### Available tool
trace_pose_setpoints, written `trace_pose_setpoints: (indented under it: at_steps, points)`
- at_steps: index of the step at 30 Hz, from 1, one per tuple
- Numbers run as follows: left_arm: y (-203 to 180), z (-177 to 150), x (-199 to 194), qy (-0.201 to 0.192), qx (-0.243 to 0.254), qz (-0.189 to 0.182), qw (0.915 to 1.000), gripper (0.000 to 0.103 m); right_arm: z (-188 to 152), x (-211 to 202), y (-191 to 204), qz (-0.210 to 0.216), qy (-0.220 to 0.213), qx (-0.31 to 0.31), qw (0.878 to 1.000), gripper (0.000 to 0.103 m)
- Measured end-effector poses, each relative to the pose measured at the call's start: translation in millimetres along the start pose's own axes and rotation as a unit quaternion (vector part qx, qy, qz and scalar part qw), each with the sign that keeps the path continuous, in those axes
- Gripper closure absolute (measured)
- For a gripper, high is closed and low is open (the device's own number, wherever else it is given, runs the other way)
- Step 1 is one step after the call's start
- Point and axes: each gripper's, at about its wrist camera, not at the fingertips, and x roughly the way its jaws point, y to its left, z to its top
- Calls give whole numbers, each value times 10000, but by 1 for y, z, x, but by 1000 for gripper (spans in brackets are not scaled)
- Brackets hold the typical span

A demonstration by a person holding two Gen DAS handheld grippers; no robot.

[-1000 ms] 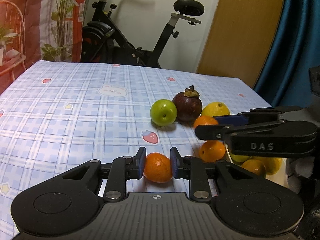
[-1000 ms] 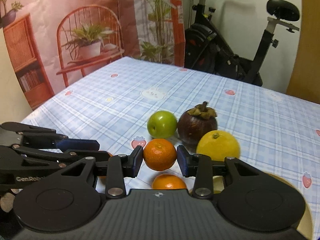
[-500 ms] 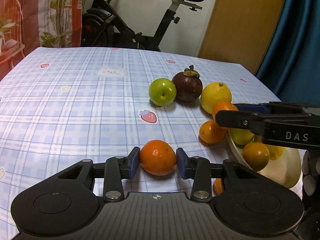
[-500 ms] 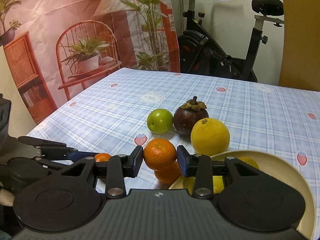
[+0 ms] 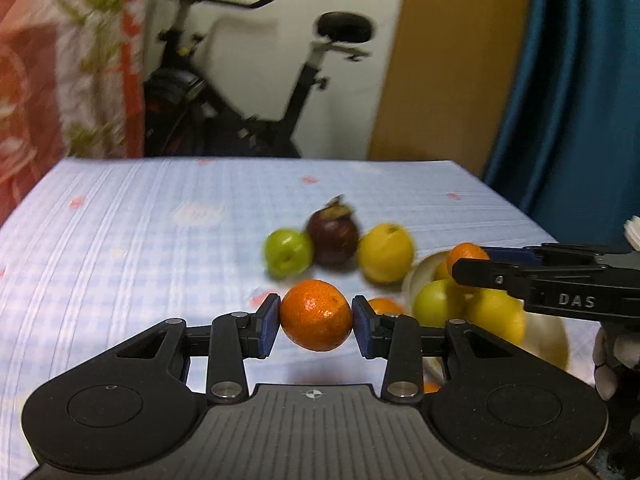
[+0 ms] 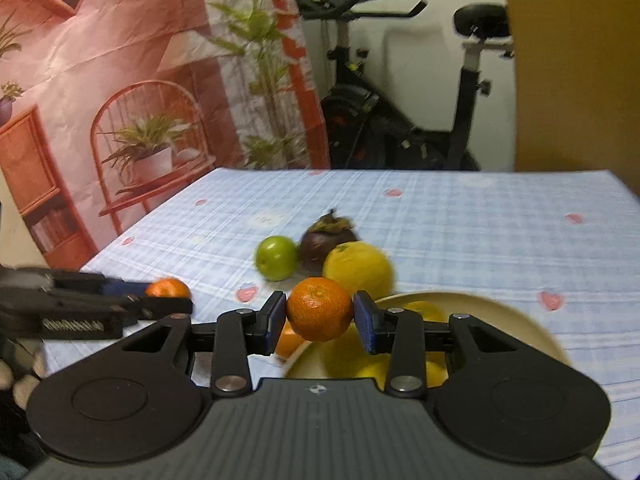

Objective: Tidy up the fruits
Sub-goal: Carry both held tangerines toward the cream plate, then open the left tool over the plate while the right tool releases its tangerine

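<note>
A green apple [image 5: 288, 255], a dark mangosteen [image 5: 332, 236] and a yellow lemon [image 5: 385, 252] sit close together on the checked table [image 5: 120, 240]. Only the right view shows the cream bowl [image 6: 516, 320] clearly. Each gripper, left [image 5: 315, 321] and right [image 6: 320, 316], is closed on a round orange mandarin above the table: left mandarin [image 5: 315, 314], right mandarin [image 6: 319, 313] by the bowl.

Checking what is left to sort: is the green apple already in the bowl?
No, the green apple sits on the tablecloth, beyond the bowl.
</note>
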Motion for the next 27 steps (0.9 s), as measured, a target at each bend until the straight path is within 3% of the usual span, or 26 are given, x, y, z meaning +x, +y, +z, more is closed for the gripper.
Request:
trace_pose_setpoints:
  at_steps: [13,27]
  points:
    - [-85,17,33,128,1043,-687,9921,62,-25,-55,-65,-794,-449,635,9938,63]
    - [-126,32,84,388,1307,-1000,9856,62,-48,-60,-75,-841,-170,769,9933,63]
